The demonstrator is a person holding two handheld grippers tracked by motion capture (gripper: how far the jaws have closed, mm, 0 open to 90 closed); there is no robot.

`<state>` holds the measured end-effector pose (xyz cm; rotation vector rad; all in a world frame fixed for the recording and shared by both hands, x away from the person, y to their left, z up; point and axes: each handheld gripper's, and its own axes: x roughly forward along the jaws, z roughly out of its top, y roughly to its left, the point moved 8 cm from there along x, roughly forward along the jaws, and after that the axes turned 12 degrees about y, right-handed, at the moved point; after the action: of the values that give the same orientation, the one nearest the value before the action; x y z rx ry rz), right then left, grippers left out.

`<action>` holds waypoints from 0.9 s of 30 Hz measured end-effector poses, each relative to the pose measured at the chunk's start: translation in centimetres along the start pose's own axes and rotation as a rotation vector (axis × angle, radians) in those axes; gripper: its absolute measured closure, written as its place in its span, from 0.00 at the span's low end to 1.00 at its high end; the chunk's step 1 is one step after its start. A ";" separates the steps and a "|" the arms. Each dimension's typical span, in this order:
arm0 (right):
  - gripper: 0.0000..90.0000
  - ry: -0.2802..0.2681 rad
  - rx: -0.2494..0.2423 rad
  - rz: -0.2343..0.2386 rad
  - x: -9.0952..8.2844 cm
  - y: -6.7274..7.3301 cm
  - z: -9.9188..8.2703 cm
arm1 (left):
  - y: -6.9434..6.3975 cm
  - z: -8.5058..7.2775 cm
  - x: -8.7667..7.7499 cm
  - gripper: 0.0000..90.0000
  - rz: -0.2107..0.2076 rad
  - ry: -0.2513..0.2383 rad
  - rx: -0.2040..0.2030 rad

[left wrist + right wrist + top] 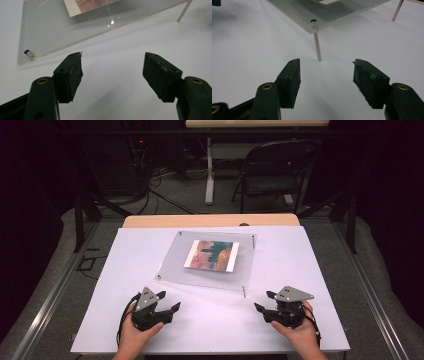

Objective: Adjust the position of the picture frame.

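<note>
Ahead, the clear acrylic frame (207, 265) lay on the worktop (210, 320), just beyond both grippers' spread, empty fingers (72, 72), untouched.

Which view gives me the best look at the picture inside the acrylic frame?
The high view: the whole picture shows through the acrylic frame, colours and all four edges. The left gripper view catches one cropped corner at the top. The right gripper view has just a sliver of its edge.
</note>
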<state>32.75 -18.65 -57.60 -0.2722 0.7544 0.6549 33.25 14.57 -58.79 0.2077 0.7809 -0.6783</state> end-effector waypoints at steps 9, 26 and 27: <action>0.48 0.001 0.020 0.011 0.1 -0.2 0.1 | 0.3 -0.3 0.2 0.38 -0.040 0.028 -0.038; 0.58 -0.009 -0.018 0.006 0.6 0.0 0.6 | -0.1 1.4 1.3 0.42 -0.097 0.028 -0.106; 0.58 -0.010 -0.025 0.009 0.6 0.0 0.7 | -0.1 1.4 1.3 0.42 -0.097 0.028 -0.106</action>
<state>33.44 -18.02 -57.56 -0.2886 0.7388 0.6739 34.68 13.30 -58.69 0.0836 0.8558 -0.7244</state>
